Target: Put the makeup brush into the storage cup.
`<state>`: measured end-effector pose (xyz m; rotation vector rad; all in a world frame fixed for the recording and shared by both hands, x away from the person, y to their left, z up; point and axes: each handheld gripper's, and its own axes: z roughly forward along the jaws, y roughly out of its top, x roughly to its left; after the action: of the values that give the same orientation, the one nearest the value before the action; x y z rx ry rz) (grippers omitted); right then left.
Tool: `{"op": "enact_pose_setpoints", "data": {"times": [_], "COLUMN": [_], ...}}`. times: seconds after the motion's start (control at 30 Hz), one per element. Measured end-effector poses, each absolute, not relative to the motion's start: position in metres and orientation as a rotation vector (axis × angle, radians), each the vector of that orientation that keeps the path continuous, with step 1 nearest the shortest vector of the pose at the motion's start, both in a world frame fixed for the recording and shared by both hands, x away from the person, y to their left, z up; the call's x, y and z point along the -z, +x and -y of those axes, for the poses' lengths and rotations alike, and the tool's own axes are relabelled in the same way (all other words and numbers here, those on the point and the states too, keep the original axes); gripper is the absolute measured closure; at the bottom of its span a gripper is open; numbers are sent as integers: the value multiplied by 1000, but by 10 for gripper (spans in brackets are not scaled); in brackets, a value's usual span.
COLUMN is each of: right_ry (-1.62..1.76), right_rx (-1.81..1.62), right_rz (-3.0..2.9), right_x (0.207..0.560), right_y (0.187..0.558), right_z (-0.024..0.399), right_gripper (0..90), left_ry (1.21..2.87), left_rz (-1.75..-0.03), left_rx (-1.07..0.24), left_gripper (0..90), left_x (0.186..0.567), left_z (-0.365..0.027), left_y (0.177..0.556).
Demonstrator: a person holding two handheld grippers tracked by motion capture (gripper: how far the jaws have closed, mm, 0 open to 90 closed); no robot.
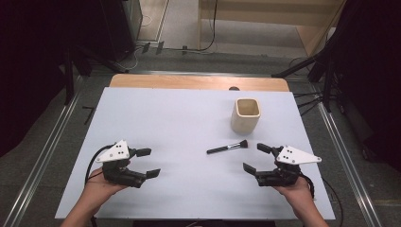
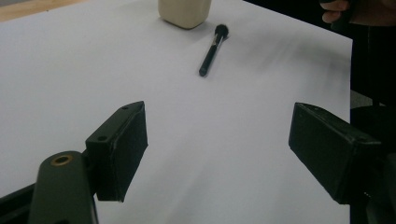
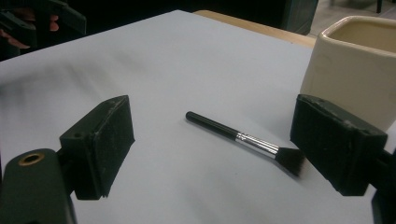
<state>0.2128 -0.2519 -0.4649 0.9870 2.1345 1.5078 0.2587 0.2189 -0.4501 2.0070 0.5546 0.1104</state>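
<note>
- Plainly, the work in hand looks like getting the makeup brush into the cream cup; the brush lies flat on the white table sheet, right of the high view's centre, just below and left of the cup and apart from it
- Its bristle end points up-right toward the cup and its black handle trails down-left, so the handle is the free part to pinch, with bare sheet on both sides of it
- The right gripper sits at the lower right of the high view, near the brush, jaws spread wide and holding nothing; in the right gripper view the brush lies between the two pads, farther out than them, which suggests this hand is lined up to take it
- The left gripper rests at the lower left of the high view, well apart from the brush, also released and empty, probably waiting out of the way
- The cup stands upright with its mouth open; from above it seems empty, though its floor is too dim to be sure
- Around the table: a wooden edge beyond the sheet, floor cables and dark stands past that, none near the work
- Nothing lies between the right gripper and the brush; only the cup wall, close behind the bristles, might crowd a jaw
</note>
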Motion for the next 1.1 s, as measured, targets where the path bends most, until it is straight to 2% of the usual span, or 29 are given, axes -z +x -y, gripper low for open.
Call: {"op": "enact_pose_setpoints", "data": {"times": [1.1], "right_ry": [1012], "right_rx": [-1505], "right_rz": [-2061], "right_x": [464], "right_y": [265], "right_z": [222], "right_gripper": [146], "left_ry": [2014], "left_rz": [-546], "left_rx": [-103], "left_gripper": [202], "left_x": [450], "left_z": [-218], "left_y": [259]}}
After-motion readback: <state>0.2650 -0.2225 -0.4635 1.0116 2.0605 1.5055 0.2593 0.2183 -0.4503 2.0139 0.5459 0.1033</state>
